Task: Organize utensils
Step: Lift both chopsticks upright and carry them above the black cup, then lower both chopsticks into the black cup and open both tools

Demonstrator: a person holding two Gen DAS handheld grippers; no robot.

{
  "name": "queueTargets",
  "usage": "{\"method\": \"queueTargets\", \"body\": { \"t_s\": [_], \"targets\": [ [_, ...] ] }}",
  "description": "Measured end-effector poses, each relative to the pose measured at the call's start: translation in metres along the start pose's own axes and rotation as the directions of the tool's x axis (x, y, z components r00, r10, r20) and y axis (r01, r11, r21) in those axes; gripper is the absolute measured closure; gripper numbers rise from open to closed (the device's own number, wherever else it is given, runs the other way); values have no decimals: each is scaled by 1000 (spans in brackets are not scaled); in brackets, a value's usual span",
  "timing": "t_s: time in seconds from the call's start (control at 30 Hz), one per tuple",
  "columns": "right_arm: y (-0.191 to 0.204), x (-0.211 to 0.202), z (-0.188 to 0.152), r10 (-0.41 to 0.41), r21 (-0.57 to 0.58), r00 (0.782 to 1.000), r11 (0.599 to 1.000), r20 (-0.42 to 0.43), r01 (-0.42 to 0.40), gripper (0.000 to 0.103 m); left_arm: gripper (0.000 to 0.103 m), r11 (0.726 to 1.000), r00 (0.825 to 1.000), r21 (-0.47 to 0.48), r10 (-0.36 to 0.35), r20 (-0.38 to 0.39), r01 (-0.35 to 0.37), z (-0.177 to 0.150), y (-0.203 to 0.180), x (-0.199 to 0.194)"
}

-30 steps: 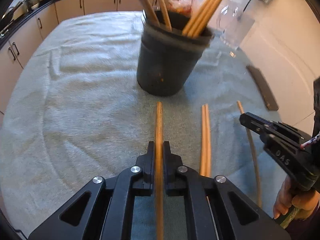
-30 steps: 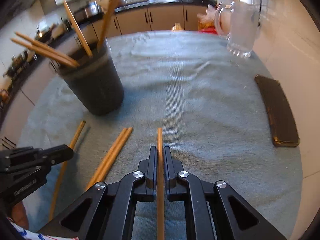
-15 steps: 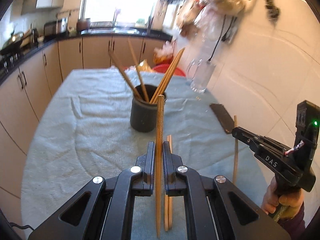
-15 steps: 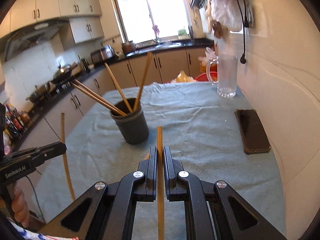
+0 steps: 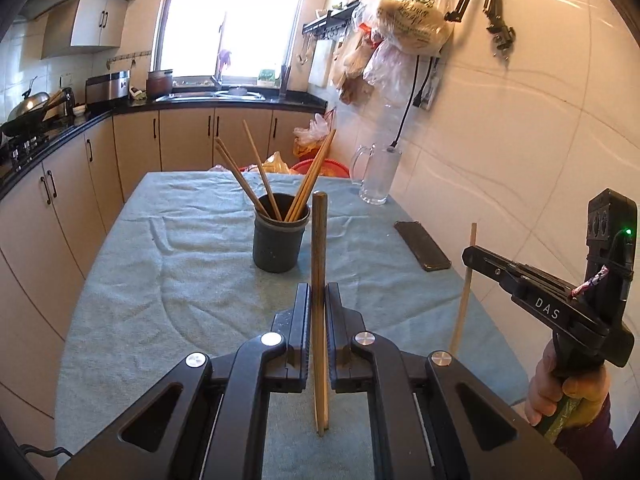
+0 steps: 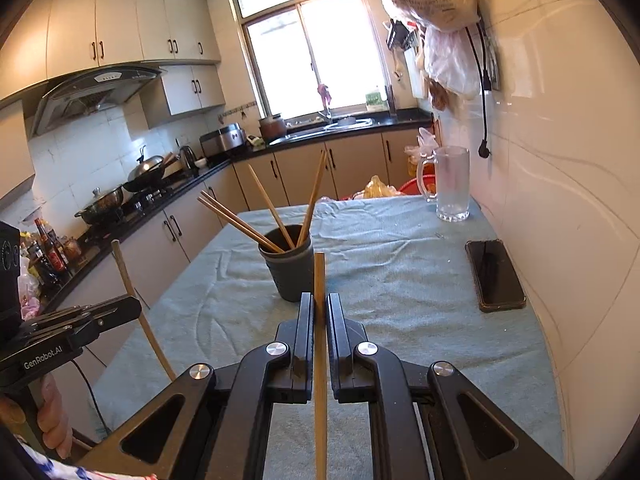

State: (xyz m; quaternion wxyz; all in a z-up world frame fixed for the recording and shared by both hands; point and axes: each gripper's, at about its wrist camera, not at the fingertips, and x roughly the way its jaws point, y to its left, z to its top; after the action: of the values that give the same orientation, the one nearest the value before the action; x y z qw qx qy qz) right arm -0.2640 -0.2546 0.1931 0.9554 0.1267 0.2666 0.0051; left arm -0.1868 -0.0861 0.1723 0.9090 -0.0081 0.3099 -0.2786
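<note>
Nearest the left wrist camera, the left gripper is clamped on a wooden chopstick, which stands upright between the pads with its top above the fingertips and its lower end hanging free below them, clear of the cloth. At four o'clock in that view the right gripper is seen from the side, carried by a hand on a green-and-yellow handle, and it pinches a second chopstick that also stands close to upright. From the right wrist camera the same tool is closed tight on that chopstick, which runs straight up the middle of the view, while the left gripper shows at nine o'clock with its own chopstick leaning slightly. Both tools are raised over a table covered with a pale blue-green towel. Farther off, at twelve o'clock from both grippers, a dark round utensil holder stands on the towel with several chopsticks leaning out of it in different directions. A black phone lies flat near the wall at two o'clock. Beyond it, at the far edge of the table, stands a clear glass mug. Behind the table are the counter, the sink and a bright window.
</note>
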Motion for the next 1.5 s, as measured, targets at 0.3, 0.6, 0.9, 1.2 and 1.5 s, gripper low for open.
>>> {"method": "queueTargets", "body": {
  "t_s": [0.3, 0.6, 0.9, 1.2, 1.5],
  "targets": [
    [2, -6, 7, -10, -12, 999, 1000, 36, 10, 97, 97, 1000, 999, -9, -4, 46, 5, 10, 1, -12],
    [5, -1, 35, -11, -35, 995, 999, 95, 15, 97, 97, 999, 997, -45, 10, 80, -6, 40, 14, -6],
    [21, 10, 84, 4, -85, 987, 996, 159, 10, 97, 97, 997, 986, -65, 50, 162, -40, 95, 22, 4],
    [37, 48, 152, 67, -62, 974, 997, 218, -55, 97, 97, 994, 966, -80, 89, 243, -71, 159, 28, 34],
    [24, 122, 161, 22, 17, 985, 1000, 169, -26, 97, 97, 990, 974, -91, 127, 186, -112, 178, 43, 107]
  ]
}}
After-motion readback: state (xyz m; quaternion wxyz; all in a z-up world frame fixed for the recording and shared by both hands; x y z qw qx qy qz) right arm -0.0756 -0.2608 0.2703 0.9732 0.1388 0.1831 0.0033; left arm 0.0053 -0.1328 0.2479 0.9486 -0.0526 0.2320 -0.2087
